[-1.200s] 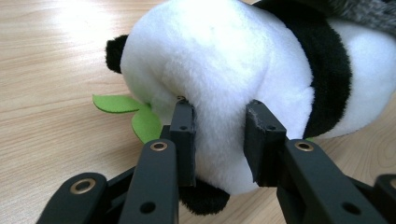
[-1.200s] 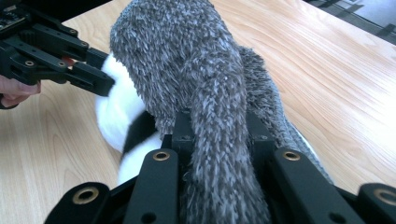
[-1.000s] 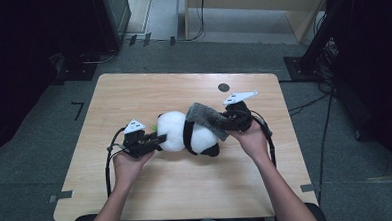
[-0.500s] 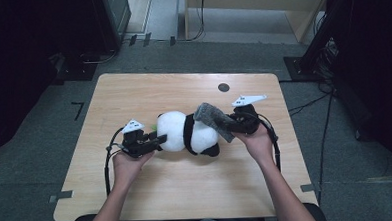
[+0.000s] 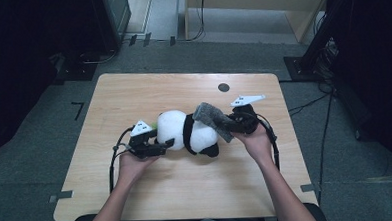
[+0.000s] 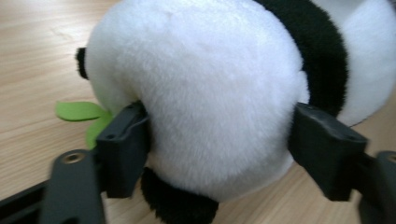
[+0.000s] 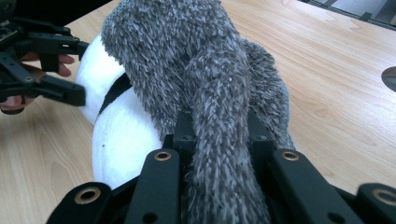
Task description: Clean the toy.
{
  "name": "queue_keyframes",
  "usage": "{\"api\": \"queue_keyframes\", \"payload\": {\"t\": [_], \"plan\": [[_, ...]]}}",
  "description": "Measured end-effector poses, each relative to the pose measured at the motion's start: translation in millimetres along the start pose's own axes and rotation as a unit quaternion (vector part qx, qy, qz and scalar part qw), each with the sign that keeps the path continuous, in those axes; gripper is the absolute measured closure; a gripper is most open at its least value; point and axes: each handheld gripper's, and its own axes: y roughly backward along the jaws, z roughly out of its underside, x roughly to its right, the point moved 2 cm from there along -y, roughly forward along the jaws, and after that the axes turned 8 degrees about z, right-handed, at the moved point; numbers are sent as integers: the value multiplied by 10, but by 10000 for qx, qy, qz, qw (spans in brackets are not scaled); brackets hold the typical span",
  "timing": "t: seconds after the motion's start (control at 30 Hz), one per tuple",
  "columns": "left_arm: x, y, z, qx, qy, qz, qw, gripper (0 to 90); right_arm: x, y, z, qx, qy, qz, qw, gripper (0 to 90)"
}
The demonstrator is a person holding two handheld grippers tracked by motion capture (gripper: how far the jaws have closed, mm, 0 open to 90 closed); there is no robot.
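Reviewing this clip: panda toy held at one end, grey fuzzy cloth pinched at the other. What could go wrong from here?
1. The left gripper squeezes only the soft, rounded head of the plush panda; the plush may compress and slip out if tugged.
2. The right gripper pinches a narrow bunch of the grey fuzzy cloth; a pull might slide it free.
3. The cloth lies loosely across the panda, so it could drop onto the table.

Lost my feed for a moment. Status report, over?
Left gripper clamped around plush panda. Right gripper shut on grey fuzzy cloth, draped over the panda. Nothing in the way on the table.
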Motion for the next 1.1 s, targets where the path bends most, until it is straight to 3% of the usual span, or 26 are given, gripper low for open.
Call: {"api": "queue_keyframes", "payload": {"t": [0.07,0.13,0.27,0.37,0.43,0.6,0.77,0.87,0.93,1.0,1.1], "plan": [[14,5,-1,-54,-2,-73,10000,392,24,54,-6,18,9,26,10000,735],[28,10,-2,-63,61,-114,9999,440,68,134,-7,45,20,203,9998,736],[60,26,-8,-70,126,-169,9998,483,220,350,39,294,-207,505,9981,736],[79,38,-15,-96,159,-173,9997,496,302,404,140,264,-352,640,9970,735],[82,38,-14,-84,164,-168,9997,496,309,377,209,198,-389,617,9971,735],[81,38,-12,-78,169,-151,9997,498,219,239,321,119,-387,295,9987,731],[70,35,-3,-118,162,-186,9996,509,89,107,311,-64,-225,-211,9995,699],[65,37,-2,-125,175,-178,9996,519,78,120,284,-33,-94,-257,9996,636],[68,33,-4,-120,159,-177,9996,522,123,132,254,97,-192,-221,9995,564],[66,33,-6,-122,165,-172,9996,524,142,111,241,91,-286,-268,9992,612],[66,30,-6,-122,199,-172,9996,526,115,24,256,51,-151,-161,9997,718]]}}
